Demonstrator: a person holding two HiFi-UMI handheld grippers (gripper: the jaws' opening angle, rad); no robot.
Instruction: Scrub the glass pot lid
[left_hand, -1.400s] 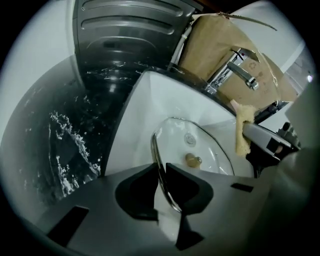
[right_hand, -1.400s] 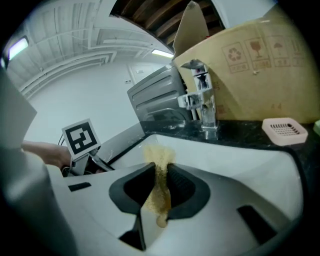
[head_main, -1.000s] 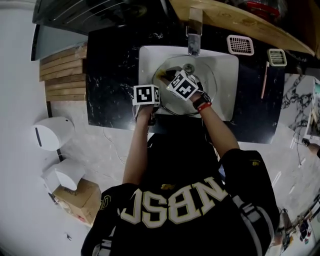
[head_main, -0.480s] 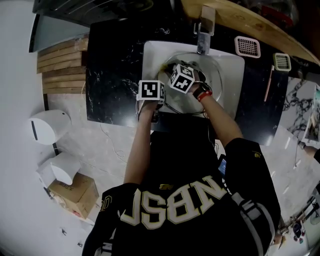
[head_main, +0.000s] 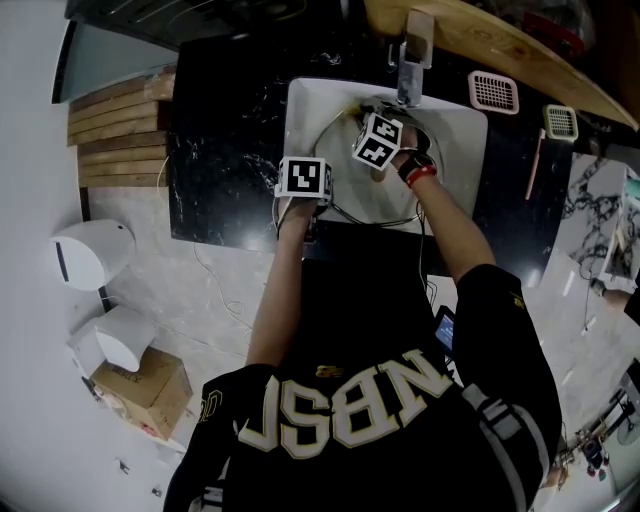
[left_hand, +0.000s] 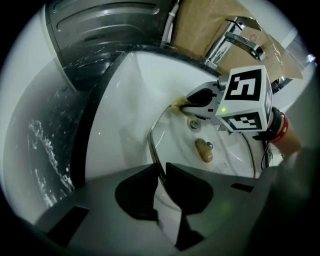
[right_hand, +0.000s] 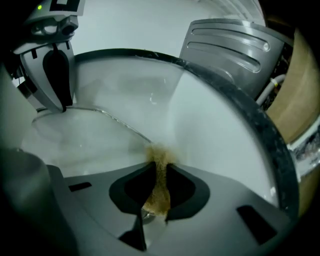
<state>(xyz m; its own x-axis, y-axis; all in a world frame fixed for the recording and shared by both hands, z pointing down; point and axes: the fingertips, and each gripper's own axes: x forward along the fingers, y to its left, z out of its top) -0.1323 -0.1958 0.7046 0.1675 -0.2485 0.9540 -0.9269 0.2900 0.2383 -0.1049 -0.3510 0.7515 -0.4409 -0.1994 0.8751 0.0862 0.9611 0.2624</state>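
The glass pot lid (left_hand: 210, 165) lies in the white sink basin (head_main: 300, 105), its brown knob (left_hand: 203, 150) facing up. My left gripper (left_hand: 161, 172) is shut on the lid's metal rim (left_hand: 152, 142) at the near left edge. My right gripper (right_hand: 160, 170) is shut on a yellow-brown scrub pad (right_hand: 159, 187) and presses it on the lid's far rim, close to the tap. In the left gripper view the pad (left_hand: 179, 104) pokes out under the right gripper's marker cube (left_hand: 245, 97). The left gripper (right_hand: 55, 75) shows across the glass in the right gripper view.
The tap (head_main: 412, 55) stands just beyond the right gripper. A black stone counter (head_main: 220, 150) surrounds the basin, with a metal rack (left_hand: 105, 25) at the back left. Two small grids (head_main: 493, 92) and a thin brush (head_main: 540, 155) lie to the right. Cables trail over the basin's front edge.
The right gripper has slid with the pad from the lid's middle to its far rim near the tap, and rolled. The left gripper has kept its hold in the same spot.
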